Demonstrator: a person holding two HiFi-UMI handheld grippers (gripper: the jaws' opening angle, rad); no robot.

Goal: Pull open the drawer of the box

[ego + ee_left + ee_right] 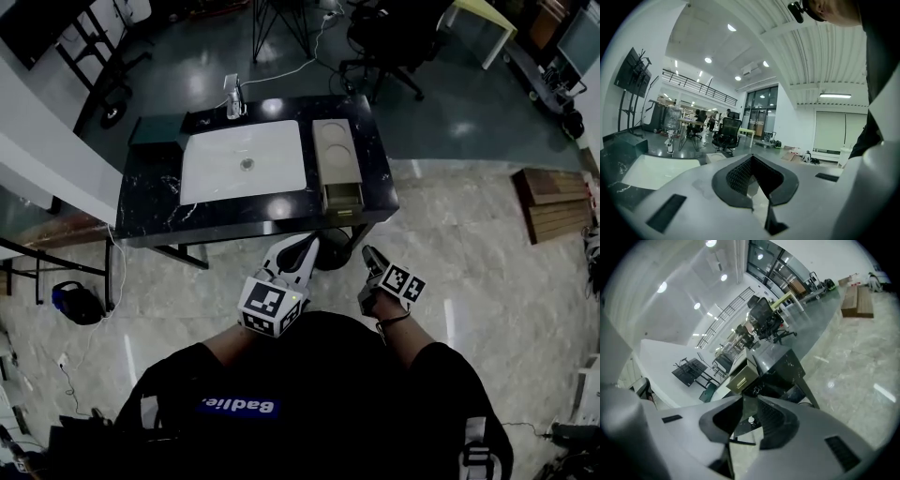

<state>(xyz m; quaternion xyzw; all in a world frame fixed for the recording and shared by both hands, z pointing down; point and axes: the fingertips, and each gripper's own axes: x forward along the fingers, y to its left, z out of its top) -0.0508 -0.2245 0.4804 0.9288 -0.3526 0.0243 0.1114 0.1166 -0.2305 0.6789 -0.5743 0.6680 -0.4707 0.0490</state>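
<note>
A black marble table stands on the shiny tiled floor. The box, a beige one with two round hollows on its top, lies on the right part of this table, just beside the white sink basin that fills the table's middle. The drawer is in the end of the box at the table's near edge, and it stands out a little from the box. A black office chair is behind the table, on its far side.

Both grippers are in front of the table's near edge, apart from it and not touching the box. The left gripper is before the middle of that edge. In the left gripper view its jaws are closed, the dark pads meet at their tips, and nothing is between them. The right gripper is before the table's right corner, below the drawer in the head view. In the right gripper view its jaws are a little apart and empty, and the drawer front shows just above their tips.
</note>
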